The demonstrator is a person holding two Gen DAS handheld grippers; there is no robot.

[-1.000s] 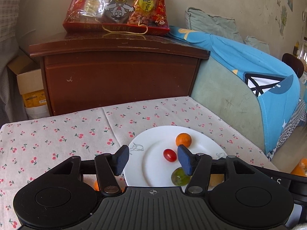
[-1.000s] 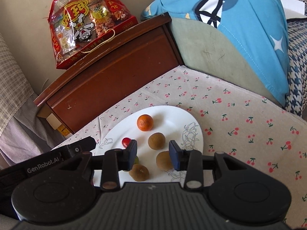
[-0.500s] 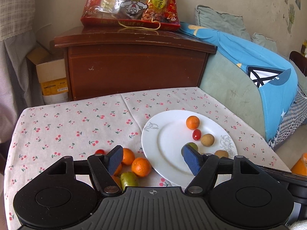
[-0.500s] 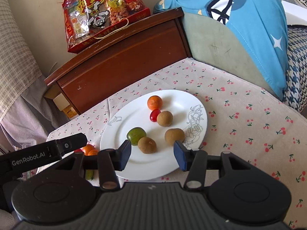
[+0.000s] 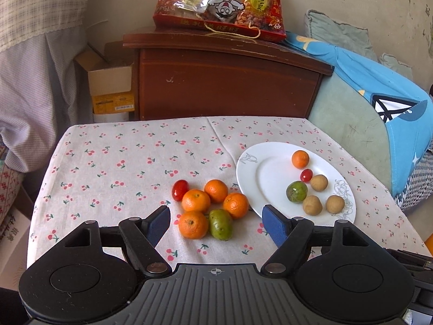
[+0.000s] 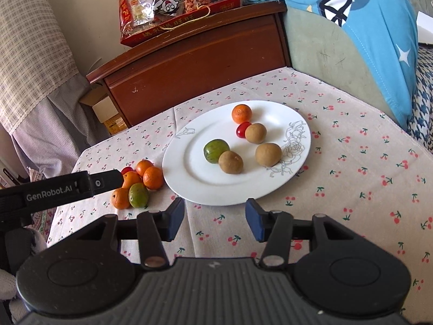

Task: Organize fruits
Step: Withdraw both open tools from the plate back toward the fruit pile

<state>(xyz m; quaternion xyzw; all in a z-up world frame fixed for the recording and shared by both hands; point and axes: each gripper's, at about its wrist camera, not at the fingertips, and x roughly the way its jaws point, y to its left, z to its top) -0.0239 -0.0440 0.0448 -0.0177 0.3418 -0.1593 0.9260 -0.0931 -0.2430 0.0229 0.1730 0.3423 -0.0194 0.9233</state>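
Only the right wrist view shows the left gripper's black side arm beside the loose pile; both views show four glossy tangerines (image 5: pixel 196 200), one cherry tomato (image 5: pixel 180 189) and one oval green fruit (image 5: pixel 220 224) on the cherry-print cloth (image 5: pixel 121 162). The smooth white plate (image 6: pixel 189 178) holds six pieces, three round and brown. The left gripper (image 5: pixel 216 223) and the right gripper (image 6: pixel 215 218) are spread wide, empty

A table under a cherry-print tablecloth (image 5: pixel 130 162) is carrying a white plate (image 5: pixel 259 178) toward its right side. Just left of the plate, four oranges (image 5: pixel 195 200), a green fruit (image 5: pixel 220 224) and a cherry tomato (image 5: pixel 180 189) are lying clustered directly on the cloth.
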